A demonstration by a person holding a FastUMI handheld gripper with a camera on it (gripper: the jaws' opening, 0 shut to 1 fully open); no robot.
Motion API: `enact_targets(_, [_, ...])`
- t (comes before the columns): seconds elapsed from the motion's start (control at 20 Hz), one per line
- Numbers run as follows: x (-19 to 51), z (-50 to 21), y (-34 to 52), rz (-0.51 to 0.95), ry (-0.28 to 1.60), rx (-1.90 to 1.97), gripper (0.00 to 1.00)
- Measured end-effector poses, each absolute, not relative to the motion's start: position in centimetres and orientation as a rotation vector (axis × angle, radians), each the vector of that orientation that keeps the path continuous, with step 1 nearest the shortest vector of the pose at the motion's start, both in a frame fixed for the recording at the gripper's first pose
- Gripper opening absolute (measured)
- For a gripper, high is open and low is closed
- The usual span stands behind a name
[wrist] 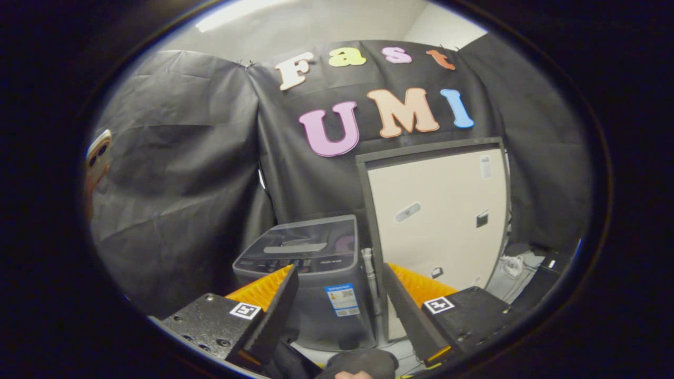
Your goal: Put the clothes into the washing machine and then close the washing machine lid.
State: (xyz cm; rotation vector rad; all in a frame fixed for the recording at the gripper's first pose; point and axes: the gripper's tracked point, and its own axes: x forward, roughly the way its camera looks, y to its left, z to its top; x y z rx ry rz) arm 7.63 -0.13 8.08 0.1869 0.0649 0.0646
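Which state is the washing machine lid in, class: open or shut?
Shut. The lid lies flat on the washing machine, beyond the open gripper, whose jaws hold nothing.

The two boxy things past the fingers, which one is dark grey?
The washing machine, the low one just beyond the open gripper, is dark grey. The tall panel beside it is cream with a dark frame.

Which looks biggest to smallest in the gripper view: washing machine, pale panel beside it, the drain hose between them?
1. Pale panel, largest as it looks.
2. Washing machine, lid down.
3. Drain hose, a thin strip.

The gripper is open, holding nothing, with the machine just beyond its fingers.
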Motion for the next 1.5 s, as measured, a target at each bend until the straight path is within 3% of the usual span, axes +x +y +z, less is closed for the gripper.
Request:
enact_targets(0.45, [1.8, 2.6, -1.3, 0.007, 0.056, 0.213, 0.97])
enact_targets(1.5, [-0.1, 3.5, 1.2, 0.007, 0.033, 0.060, 0.96])
